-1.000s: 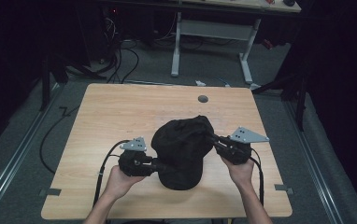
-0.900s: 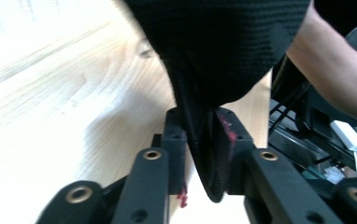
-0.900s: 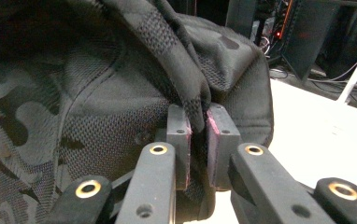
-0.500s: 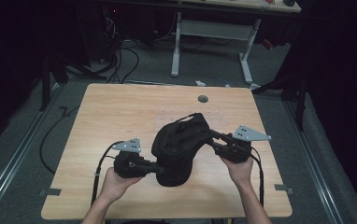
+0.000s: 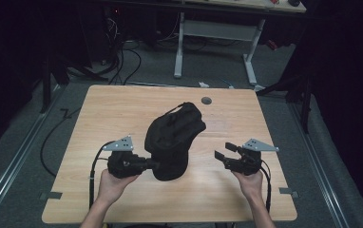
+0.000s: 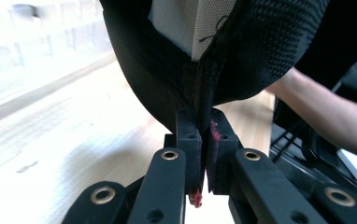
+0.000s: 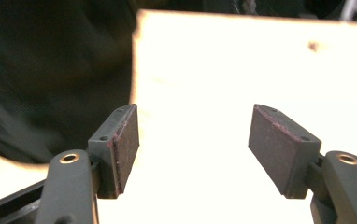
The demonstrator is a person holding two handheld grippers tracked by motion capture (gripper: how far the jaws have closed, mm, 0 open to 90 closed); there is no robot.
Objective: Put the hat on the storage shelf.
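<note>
A black fabric cap stands bunched up on the wooden table, its lower edge lifted at the near left. My left gripper is shut on that edge. In the left gripper view the pads of my left gripper pinch a seam of the cap, whose pale lining shows above. My right gripper hovers to the right of the cap, apart from it. Its jaws have just been opening, and nothing is between them. The right gripper view has my right gripper over bare wood, with the cap at the left.
A small grey round plug sits in the tabletop behind the cap. Beyond the table stands a white desk frame, and cables lie on the floor. The person's right forearm crosses the left gripper view.
My right gripper let go of the cap, opened wide and dropped down to the right. The cap slumped and narrowed toward the left gripper, which kept its hold.
</note>
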